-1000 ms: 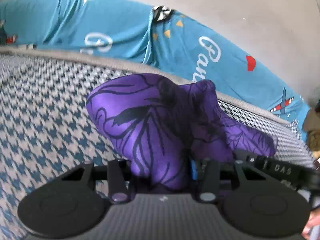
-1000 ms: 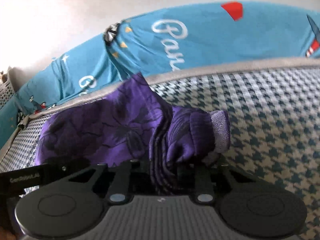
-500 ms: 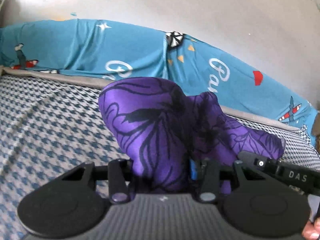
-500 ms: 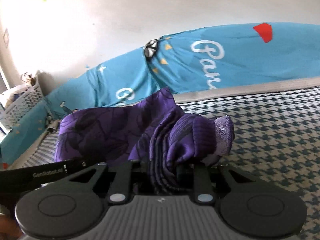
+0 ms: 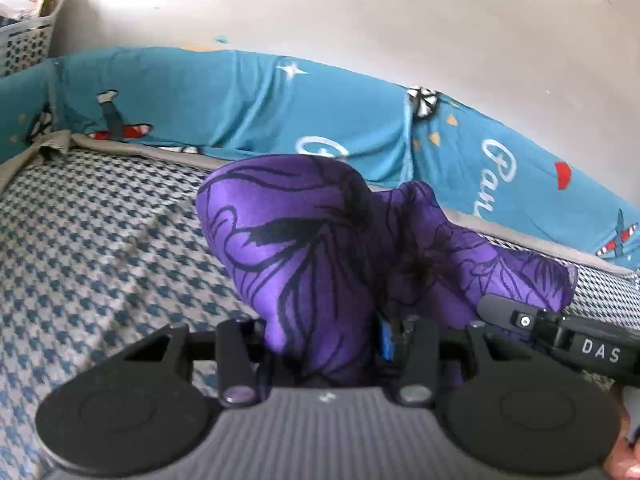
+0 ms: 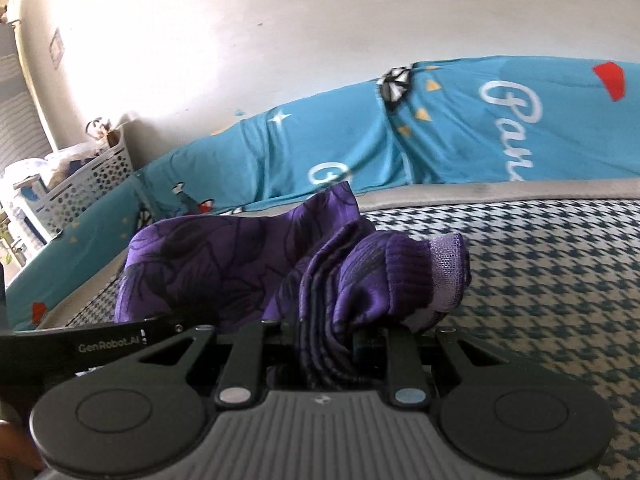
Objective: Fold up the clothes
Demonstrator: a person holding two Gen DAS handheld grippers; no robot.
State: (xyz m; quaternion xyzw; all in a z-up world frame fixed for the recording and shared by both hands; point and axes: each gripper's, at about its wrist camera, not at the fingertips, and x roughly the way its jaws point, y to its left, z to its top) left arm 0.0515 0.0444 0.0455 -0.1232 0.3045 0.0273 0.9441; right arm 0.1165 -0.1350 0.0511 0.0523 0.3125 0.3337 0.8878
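Between the fingers of the left claw (image 5: 326,354), closest to the lens, a bunched fold of the purple garment (image 5: 304,248) is pinched, and the cloth balloons up and forward from the grip. The right claw (image 6: 326,350) likewise pinches a pleated wad of the same garment (image 6: 240,264), with a ribbed cuff (image 6: 444,276) sticking out to the right of the grip. Each view shows the other tool's black arm poking in at the side, so the two claws sit close together with the garment strung between them, held above the bed (image 5: 100,248).

Compared with a second ago, both cameras have tipped upward: more pale wall (image 5: 360,20) fills the frames, the teal printed bumper (image 5: 240,104) sits lower, and the cloth hangs clear of the houndstooth cover instead of lying close to it. A white perforated basket (image 6: 92,184) has come into sight at the far left corner.

Open houndstooth surface spreads wide to the left of the left claw and to the right of the right claw. Farther off, a grey piped edge (image 6: 500,190) borders the bed, the bumper rises just behind it, and the wall closes the far side.
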